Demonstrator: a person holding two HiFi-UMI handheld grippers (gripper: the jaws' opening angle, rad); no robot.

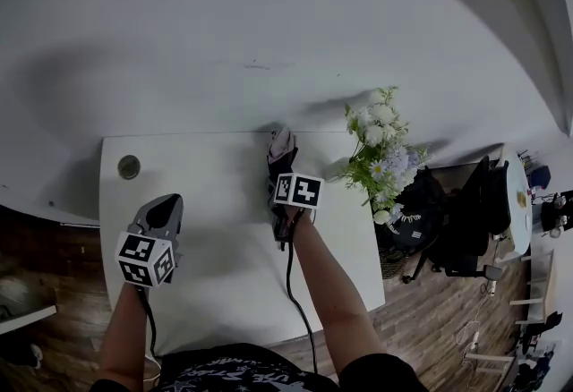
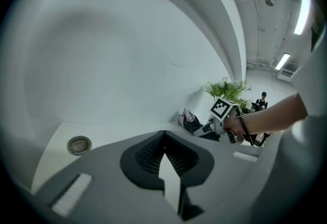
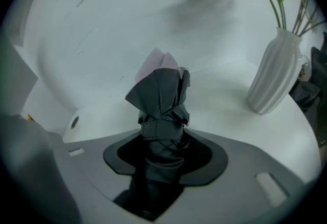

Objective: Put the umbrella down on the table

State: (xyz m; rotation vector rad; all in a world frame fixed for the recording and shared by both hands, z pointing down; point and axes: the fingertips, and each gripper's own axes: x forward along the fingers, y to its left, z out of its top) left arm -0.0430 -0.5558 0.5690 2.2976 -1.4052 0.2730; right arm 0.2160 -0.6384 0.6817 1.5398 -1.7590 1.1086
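Observation:
A folded dark umbrella (image 3: 161,95), strapped round its middle and pale lilac at its far end, stands out from my right gripper (image 3: 161,154), whose jaws are shut on it. In the head view the umbrella (image 1: 282,149) lies over the far edge of the white table (image 1: 224,292), by the wall, with the right gripper (image 1: 280,177) just behind it. Whether it touches the tabletop I cannot tell. My left gripper (image 1: 164,211) hovers over the table's left part, its tips together and nothing in them. The left gripper view shows the umbrella (image 2: 188,119) and the right gripper (image 2: 212,127) off to the right.
A white ribbed vase (image 3: 273,77) of flowers (image 1: 380,144) stands at the table's far right corner, close to the umbrella. A round metal grommet (image 1: 129,166) sits in the far left corner. A wall runs behind the table. Dark chairs and bags (image 1: 466,220) stand on the floor at right.

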